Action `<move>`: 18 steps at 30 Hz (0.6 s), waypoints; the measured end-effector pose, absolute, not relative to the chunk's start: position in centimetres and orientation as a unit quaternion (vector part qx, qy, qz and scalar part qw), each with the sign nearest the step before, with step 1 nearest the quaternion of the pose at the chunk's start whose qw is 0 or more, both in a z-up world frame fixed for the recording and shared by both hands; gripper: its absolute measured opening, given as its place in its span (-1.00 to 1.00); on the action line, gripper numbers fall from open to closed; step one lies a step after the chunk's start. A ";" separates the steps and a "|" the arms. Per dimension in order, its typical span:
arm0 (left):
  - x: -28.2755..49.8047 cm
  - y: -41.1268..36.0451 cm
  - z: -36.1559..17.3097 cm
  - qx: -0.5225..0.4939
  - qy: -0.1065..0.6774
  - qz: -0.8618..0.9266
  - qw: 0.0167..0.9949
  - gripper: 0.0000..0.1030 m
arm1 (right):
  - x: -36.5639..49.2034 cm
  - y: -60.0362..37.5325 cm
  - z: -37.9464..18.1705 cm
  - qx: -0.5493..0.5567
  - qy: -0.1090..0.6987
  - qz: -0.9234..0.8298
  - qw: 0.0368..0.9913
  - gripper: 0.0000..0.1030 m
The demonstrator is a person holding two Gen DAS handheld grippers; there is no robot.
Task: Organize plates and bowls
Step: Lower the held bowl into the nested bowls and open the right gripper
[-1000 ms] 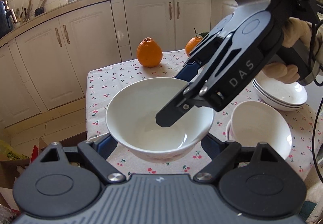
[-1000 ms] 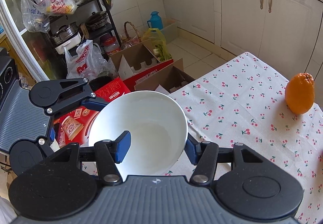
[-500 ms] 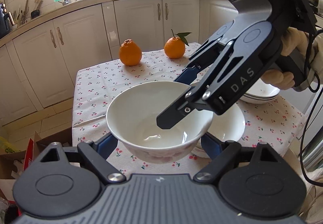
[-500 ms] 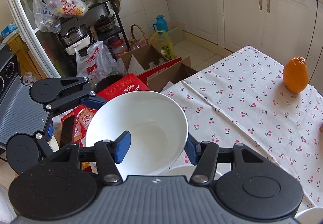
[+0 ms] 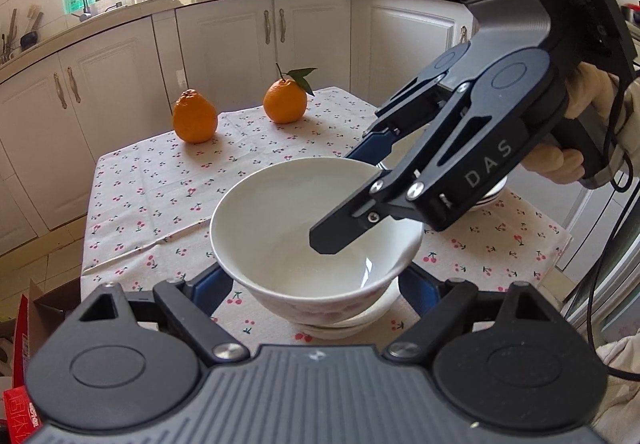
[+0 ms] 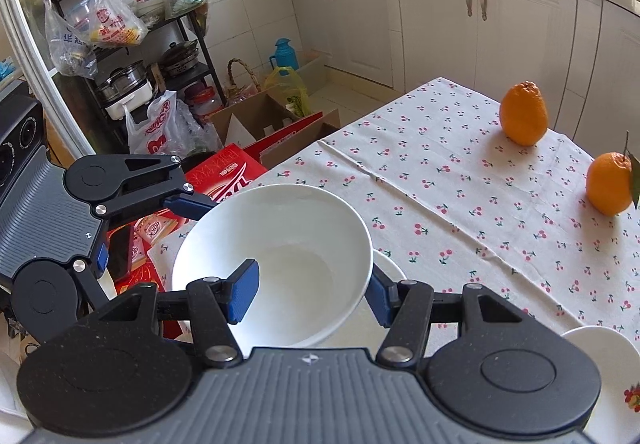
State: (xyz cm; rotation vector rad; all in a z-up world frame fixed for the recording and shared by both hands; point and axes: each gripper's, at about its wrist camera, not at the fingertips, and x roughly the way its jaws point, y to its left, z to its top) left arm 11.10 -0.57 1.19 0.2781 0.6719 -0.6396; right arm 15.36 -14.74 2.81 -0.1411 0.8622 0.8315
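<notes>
A white bowl (image 5: 316,228) sits in a second white bowl (image 5: 360,324) on the cherry-print tablecloth (image 5: 160,180). My left gripper (image 5: 316,284) spans its outside, blue pads on either side of its base. My right gripper (image 6: 308,290) grips its rim, one blue pad (image 6: 242,290) inside and the other outside. In the left wrist view the right gripper's finger (image 5: 344,228) reaches into the bowl. The bowl (image 6: 280,256) fills the middle of the right wrist view, with the lower bowl's rim (image 6: 390,268) showing beside it.
Two oranges (image 5: 195,116) (image 5: 285,100) stand at the table's far side. A stack of white plates (image 5: 490,196) lies behind the right gripper. Another white dish (image 6: 604,372) is at the right. Boxes (image 6: 240,168) and bags crowd the floor by the table edge.
Both grippers carried the bowl over the table and lowered it into the second bowl. The oranges now appear further left and further off in the left wrist view.
</notes>
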 end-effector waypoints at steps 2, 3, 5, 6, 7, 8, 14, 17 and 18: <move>11.5 -1.2 0.7 0.132 0.327 -0.312 0.882 0.73 | 15.7 -15.4 2.5 -0.061 0.409 0.385 0.825 0.22; 11.7 -1.4 0.5 0.130 0.330 -0.314 0.881 0.73 | 15.9 -15.7 2.3 -0.058 0.411 0.383 0.825 0.22; 12.1 -1.7 0.0 0.128 0.336 -0.317 0.878 0.73 | 16.3 -16.1 1.8 -0.052 0.416 0.380 0.825 0.22; 12.3 -1.9 -0.2 0.127 0.338 -0.317 0.877 0.73 | 16.5 -16.2 1.5 -0.049 0.418 0.379 0.824 0.22; 12.4 -2.0 -0.4 0.128 0.341 -0.318 0.876 0.73 | 16.7 -16.3 1.2 -0.047 0.421 0.378 0.823 0.22; 12.6 -2.1 -0.6 0.128 0.343 -0.317 0.875 0.73 | 16.9 -16.4 0.9 -0.044 0.424 0.377 0.822 0.22; 13.0 -2.1 -1.1 0.122 0.352 -0.317 0.872 0.73 | 17.9 -16.9 -0.2 -0.020 0.432 0.384 0.816 0.22; 13.0 -2.1 -1.1 0.123 0.353 -0.318 0.871 0.73 | 17.9 -16.8 -0.2 -0.026 0.429 0.387 0.816 0.23; 13.0 -2.1 -1.1 0.123 0.354 -0.318 0.871 0.73 | 17.8 -16.7 -0.2 -0.028 0.429 0.386 0.816 0.23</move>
